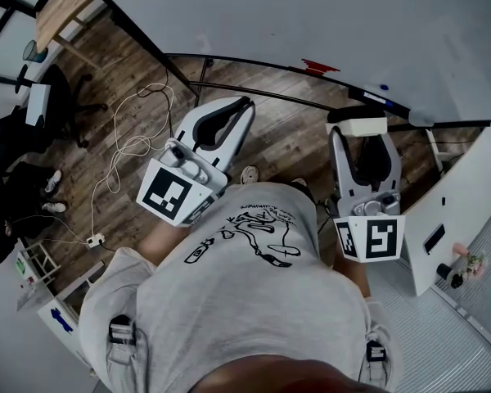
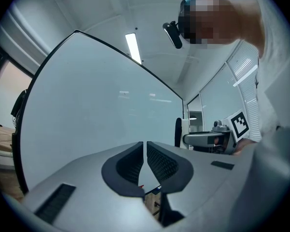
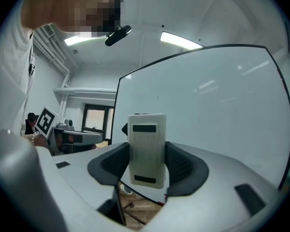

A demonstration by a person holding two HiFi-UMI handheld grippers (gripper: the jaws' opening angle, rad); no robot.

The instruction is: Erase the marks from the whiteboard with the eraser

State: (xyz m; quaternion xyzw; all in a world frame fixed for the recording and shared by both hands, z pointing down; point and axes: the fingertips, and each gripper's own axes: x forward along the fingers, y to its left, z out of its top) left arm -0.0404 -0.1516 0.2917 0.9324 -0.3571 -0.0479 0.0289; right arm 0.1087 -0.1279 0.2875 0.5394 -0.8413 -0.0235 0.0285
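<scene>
While the left gripper (image 2: 144, 149) has fingers pressed together, the right gripper (image 3: 147, 159) clamps the eraser (image 3: 146, 138) (upright) between its fingers.

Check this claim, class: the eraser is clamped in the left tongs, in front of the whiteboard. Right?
Not quite. The eraser is clamped in the right tongs, in front of the whiteboard; the right gripper view shows it. The left tongs are shut, empty.
</scene>
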